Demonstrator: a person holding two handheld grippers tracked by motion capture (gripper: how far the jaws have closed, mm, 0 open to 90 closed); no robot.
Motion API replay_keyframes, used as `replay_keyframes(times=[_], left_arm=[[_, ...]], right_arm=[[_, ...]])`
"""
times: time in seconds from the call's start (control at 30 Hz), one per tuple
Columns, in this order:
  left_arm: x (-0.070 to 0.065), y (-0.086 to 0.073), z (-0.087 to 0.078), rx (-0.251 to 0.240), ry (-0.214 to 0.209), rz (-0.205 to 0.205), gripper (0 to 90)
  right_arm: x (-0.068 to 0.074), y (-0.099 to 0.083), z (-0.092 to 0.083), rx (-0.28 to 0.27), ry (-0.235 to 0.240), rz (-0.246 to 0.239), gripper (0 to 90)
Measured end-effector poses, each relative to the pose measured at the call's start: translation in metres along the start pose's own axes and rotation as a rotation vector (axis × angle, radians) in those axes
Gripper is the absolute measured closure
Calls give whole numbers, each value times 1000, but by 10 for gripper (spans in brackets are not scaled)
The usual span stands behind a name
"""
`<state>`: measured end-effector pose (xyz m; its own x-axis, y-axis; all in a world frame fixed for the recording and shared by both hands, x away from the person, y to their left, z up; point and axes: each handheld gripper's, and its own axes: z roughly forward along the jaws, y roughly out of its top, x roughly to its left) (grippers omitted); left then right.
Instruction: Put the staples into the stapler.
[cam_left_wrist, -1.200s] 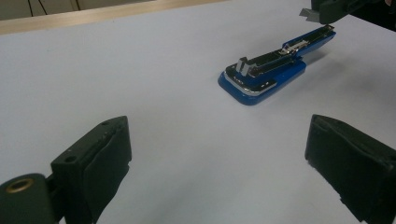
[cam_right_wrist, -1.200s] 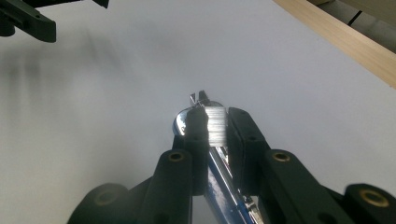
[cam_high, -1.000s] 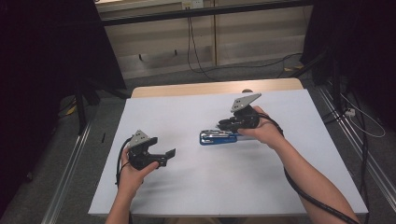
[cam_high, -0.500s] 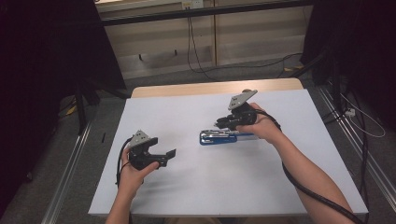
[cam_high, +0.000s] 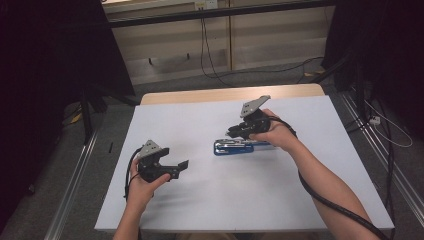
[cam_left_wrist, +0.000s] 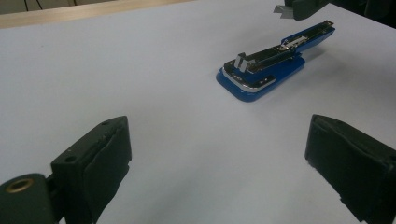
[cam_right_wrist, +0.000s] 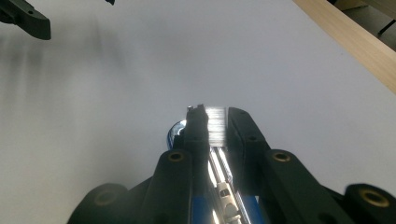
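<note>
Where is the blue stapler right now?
In the high view the blue stapler lies flat right of the white tabletop's centre, with the right gripper closed on it.

Showing no readable text, label, brand, number or sign anywhere, on any surface, in the three views.

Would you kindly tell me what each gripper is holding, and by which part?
The right gripper clamps the blue metal stapler's shiny staple strip; the left gripper holds nothing.
</note>
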<state>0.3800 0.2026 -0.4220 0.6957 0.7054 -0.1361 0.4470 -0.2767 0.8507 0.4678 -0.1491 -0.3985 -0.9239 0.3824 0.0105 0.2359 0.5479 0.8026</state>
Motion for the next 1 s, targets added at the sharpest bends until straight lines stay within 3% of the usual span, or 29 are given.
replay_keyframes(times=[0.3, 0.33, 1.0], left_arm=[[0, -1, 1, 0, -1, -4, 72], [0, -1, 1, 6, 2, 11, 72], [0, -4, 2, 19, 4, 4, 72]], right_arm=[[-2, -7, 7, 11, 17, 4, 792], [-2, -7, 7, 11, 21, 5, 792], [-9, -5, 14, 40, 59, -46, 792]])
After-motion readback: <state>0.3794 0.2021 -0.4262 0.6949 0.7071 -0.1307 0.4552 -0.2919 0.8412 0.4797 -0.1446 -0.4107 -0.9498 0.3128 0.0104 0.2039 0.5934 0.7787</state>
